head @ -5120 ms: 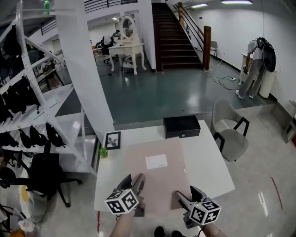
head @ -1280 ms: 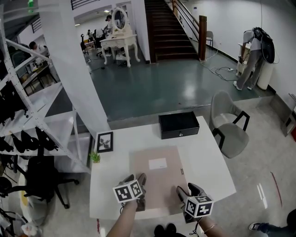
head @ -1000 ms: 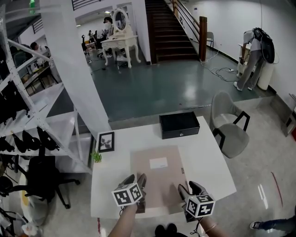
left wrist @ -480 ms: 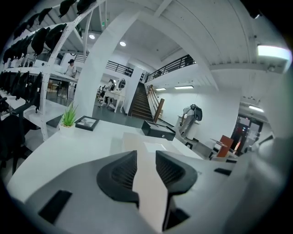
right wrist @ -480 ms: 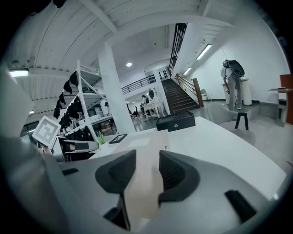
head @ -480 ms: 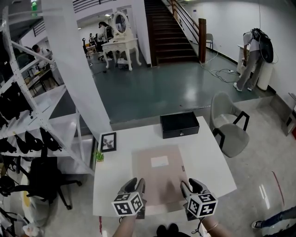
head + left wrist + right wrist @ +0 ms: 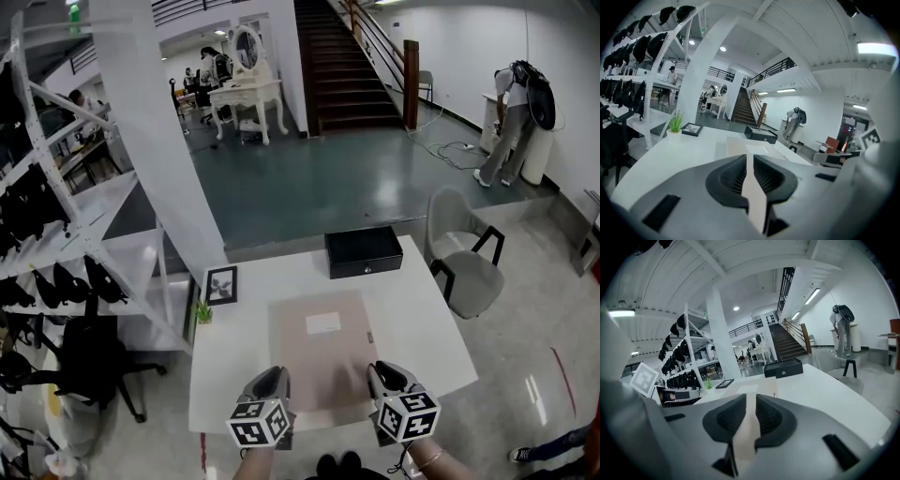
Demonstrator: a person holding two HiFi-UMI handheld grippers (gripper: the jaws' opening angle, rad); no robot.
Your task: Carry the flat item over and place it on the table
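As right claw (image 7: 383, 374) closes on folder (image 7: 323, 349), left claw (image 7: 268, 379) now clamped.

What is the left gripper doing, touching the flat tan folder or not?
Touching. The left gripper view shows the left gripper with both jaws shut on the folder at its near edge, with no gap.

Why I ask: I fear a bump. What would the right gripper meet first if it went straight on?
The right gripper, its jaws closing on the near edge of the folder, points along it; past it, the black box is probably first, though depth is unclear.
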